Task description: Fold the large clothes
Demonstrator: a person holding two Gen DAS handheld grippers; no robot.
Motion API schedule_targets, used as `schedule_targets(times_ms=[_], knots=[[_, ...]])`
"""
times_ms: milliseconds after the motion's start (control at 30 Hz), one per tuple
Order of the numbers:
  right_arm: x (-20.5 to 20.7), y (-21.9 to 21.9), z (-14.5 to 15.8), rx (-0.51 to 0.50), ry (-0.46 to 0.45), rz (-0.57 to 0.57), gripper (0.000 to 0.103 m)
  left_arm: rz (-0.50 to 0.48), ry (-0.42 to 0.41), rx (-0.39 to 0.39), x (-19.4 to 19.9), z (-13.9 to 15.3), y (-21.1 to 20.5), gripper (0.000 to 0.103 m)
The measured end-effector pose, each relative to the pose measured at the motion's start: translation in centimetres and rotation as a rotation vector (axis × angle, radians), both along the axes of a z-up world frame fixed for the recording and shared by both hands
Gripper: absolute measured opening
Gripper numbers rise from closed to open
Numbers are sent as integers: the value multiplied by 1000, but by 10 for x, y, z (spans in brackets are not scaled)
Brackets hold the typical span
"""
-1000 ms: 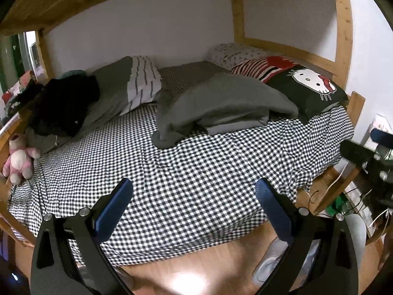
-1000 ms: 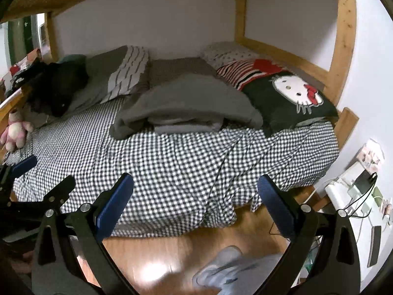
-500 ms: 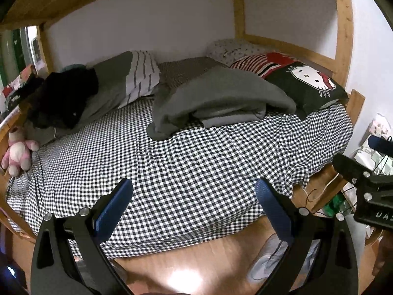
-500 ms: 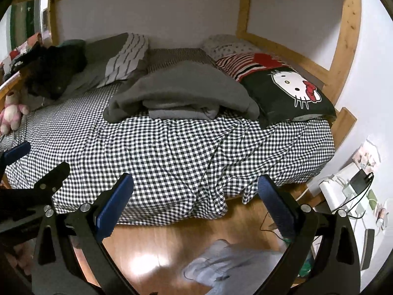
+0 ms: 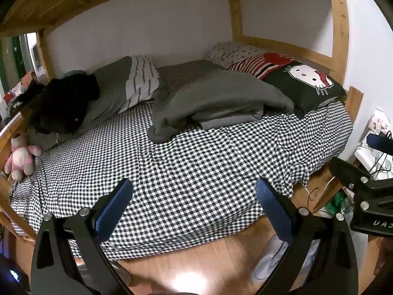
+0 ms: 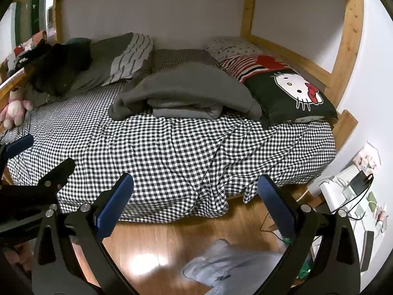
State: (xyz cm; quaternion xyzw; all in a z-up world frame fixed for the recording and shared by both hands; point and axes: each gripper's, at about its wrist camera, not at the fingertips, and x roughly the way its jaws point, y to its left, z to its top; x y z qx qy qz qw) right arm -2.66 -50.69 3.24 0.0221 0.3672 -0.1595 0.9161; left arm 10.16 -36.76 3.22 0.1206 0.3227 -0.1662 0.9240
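Note:
A folded grey garment (image 5: 221, 103) (image 6: 186, 95) lies on the far half of a bed with a black-and-white checked sheet (image 5: 196, 172) (image 6: 172, 152). My left gripper (image 5: 194, 196) is open and empty, held off the near bed edge above the floor. My right gripper (image 6: 195, 194) is open and empty too, over the sheet's hanging edge. Each gripper shows at the side of the other's view: the right one (image 5: 363, 184) and the left one (image 6: 32, 172). A black garment (image 5: 63, 105) (image 6: 59, 66) is heaped at the left end of the bed.
A Hello Kitty pillow (image 5: 304, 83) (image 6: 292, 95), a striped pillow (image 5: 137, 81) and a pink plush toy (image 5: 21, 157) lie around the bed. Wooden bunk posts (image 6: 348, 36) frame it. On the wood floor lie a grey garment (image 6: 226, 268) and shoes (image 5: 270, 263). Cables and a white shelf (image 6: 348, 191) stand right.
Both grippers have moved a little closer to the bed and tilted, so the grey garment sits lower in view. Both stay open and empty.

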Motion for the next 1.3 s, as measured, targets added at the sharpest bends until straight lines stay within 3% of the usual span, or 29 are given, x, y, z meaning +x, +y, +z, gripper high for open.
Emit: schedule_targets(times_ms=[800,1167,1300], knots=[[-5,-1,-2,2,6,5,99,13,9,27,-1,-7,-3,99],[-11,-2,-1,4,-4,3,99,-3,-4,-23,-10,1,0,99],[-11,-1,-1,7,-3,2,99,-7,-21,-8,-12,1,-2,99]])
